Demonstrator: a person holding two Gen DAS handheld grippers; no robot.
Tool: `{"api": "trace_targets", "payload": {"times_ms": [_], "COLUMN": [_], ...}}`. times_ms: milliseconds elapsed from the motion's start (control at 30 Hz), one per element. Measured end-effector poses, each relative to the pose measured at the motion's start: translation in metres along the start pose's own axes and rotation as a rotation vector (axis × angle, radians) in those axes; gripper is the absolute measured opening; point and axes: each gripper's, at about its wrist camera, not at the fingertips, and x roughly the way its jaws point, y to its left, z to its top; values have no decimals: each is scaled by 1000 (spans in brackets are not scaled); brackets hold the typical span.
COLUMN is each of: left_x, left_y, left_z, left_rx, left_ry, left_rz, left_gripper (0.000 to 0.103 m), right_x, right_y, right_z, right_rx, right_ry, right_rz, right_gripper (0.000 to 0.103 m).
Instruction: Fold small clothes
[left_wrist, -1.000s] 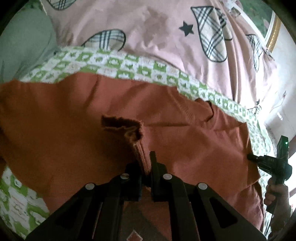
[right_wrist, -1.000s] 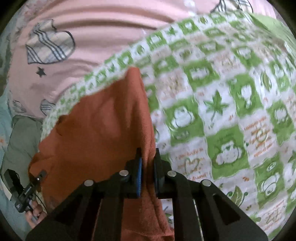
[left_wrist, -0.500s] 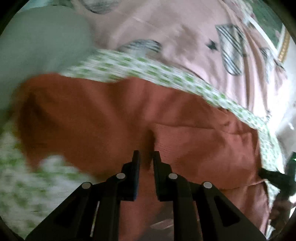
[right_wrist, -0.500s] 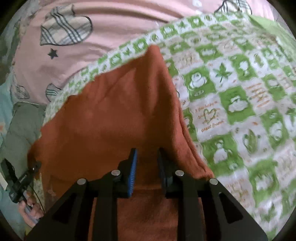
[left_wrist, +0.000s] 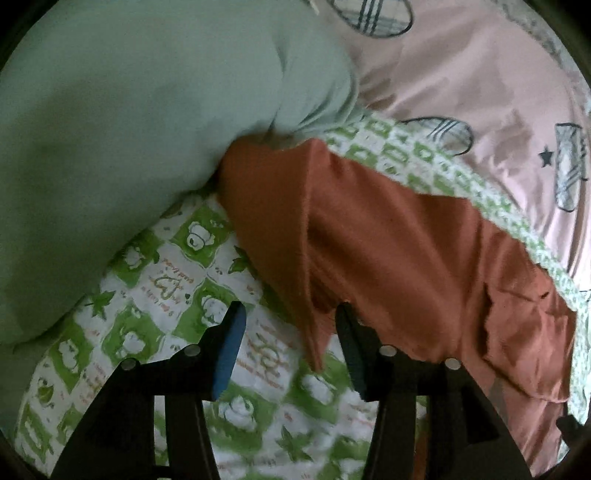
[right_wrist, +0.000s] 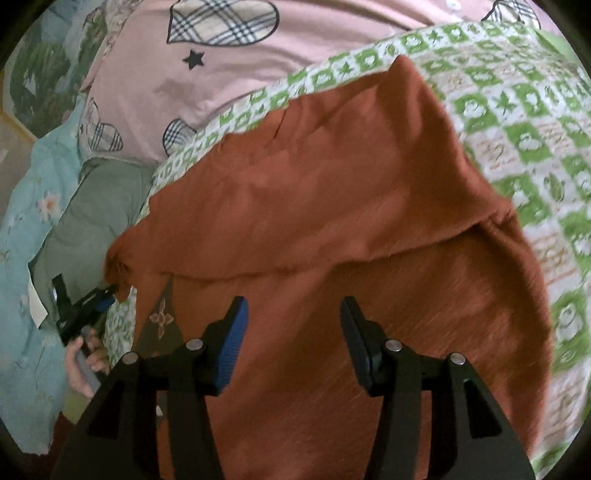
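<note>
A rust-orange knit garment (left_wrist: 399, 243) lies folded on a green-and-white patterned blanket (left_wrist: 155, 280). My left gripper (left_wrist: 290, 332) is open, its jaws wide apart, with a pointed corner of the garment hanging loose between them. My right gripper (right_wrist: 293, 325) is open and empty just above the garment (right_wrist: 332, 192), near a fold edge running across it. The left gripper (right_wrist: 88, 301) also shows in the right wrist view at the garment's left corner, with the hand holding it.
A sage-green pillow (left_wrist: 129, 122) presses against the garment's far left end. A pink quilt with plaid hearts (left_wrist: 480, 74) lies behind the blanket. A light blue floral cloth (right_wrist: 22, 258) sits at the left in the right wrist view.
Both grippers have opened and let go of the orange garment. The left gripper has swung left toward the green pillow; the right has drawn back over the folded garment.
</note>
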Motion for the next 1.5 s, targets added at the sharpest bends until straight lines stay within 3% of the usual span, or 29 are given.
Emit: {"api": "trace_targets", "payload": {"times_ms": [67, 267, 533, 700, 900, 1033, 1200, 1300, 1367, 1500], "left_x": [8, -21, -103, -119, -86, -45, 2, 5, -7, -35], "left_y": [3, -17, -116, -205, -312, -365, -399, -388, -370, -311], "left_z": [4, 0, -18, -38, -69, -87, -117, -123, -124, -126], "left_rx": [-13, 52, 281, 401, 504, 545, 612, 591, 578, 534], "left_ry": [15, -47, -117, -65, 55, 141, 239, 267, 243, 180], "left_rz": [-33, -85, -356, -562, -675, -687, -617, -604, -599, -577], "left_gripper": [6, 2, 2, 2, 2, 2, 5, 26, 47, 53], "right_x": [3, 0, -13, -31, -48, -54, -53, -51, -46, -27], "right_y": [1, 2, 2, -4, -22, -34, -40, -35, -28, -17], "right_z": [-1, -6, -14, -15, -14, -12, -6, 0, 5, 22], "right_rx": [1, 10, 33, 47, 82, 108, 117, 94, 72, 25], "right_ry": [4, -1, -27, -63, -101, -114, -118, -122, -121, -94], "right_rz": [0, 17, 52, 59, 55, 43, 38, 47, 48, 52], "right_gripper": [53, 53, 53, 53, 53, 53, 53, 53, 53, 53]}}
